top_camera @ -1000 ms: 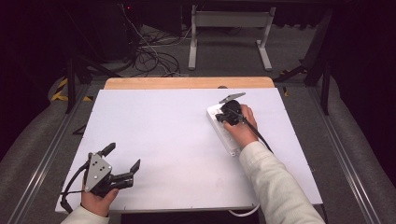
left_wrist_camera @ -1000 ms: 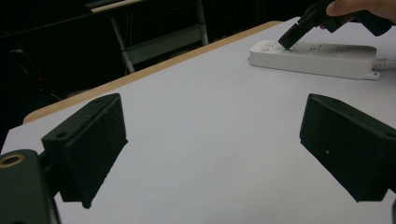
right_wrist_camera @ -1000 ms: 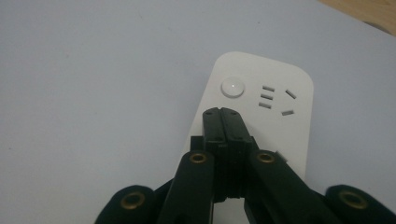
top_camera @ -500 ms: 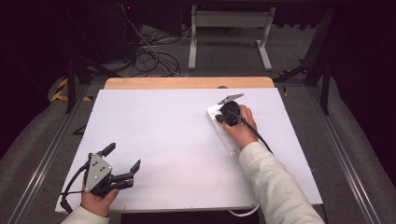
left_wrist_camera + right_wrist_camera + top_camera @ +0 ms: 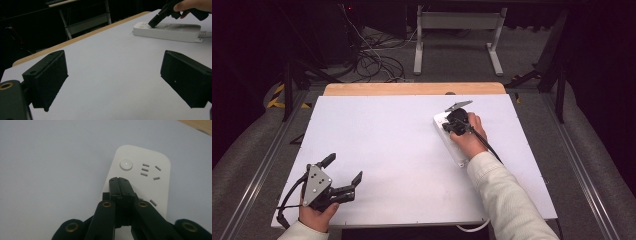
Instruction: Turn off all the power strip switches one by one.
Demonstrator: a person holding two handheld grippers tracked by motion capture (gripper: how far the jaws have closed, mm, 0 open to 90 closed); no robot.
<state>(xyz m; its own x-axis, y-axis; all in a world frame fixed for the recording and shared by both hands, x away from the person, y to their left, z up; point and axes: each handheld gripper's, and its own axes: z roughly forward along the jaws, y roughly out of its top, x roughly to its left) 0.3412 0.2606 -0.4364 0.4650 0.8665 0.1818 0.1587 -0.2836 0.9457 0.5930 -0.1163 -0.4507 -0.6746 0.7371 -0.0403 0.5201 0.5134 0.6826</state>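
1. Resting on the far right part of the white table point(image 5: 377, 150), the white power strip point(image 5: 451, 142) lies flat, angled with its switch end away from the person, its cord trailing off the near edge.
2. The right gripper point(image 5: 119, 180) has its jaws pressed together with nothing between them, the joined tip standing over the strip just short of the round button point(image 5: 126, 164); from the left gripper view the tip looks to be touching or nearly touching the casing.
3. The left gripper point(image 5: 343, 176) sits near the front left corner, well apart from the strip, jaws spread wide and empty.
4. I'd judge the strip to be a stiff, hard plastic block, fairly light and smooth, so it could slide on the slick tabletop if pushed sideways.
5. A press on the button would best come straight down, so the table takes the load and the strip stays put.
6. If it needs holding, the long side walls near the middle look like the place to pinch, clear of the sockets point(image 5: 150, 171) and of the cord end.
7. The casing seems sturdy; the button is the delicate spot.
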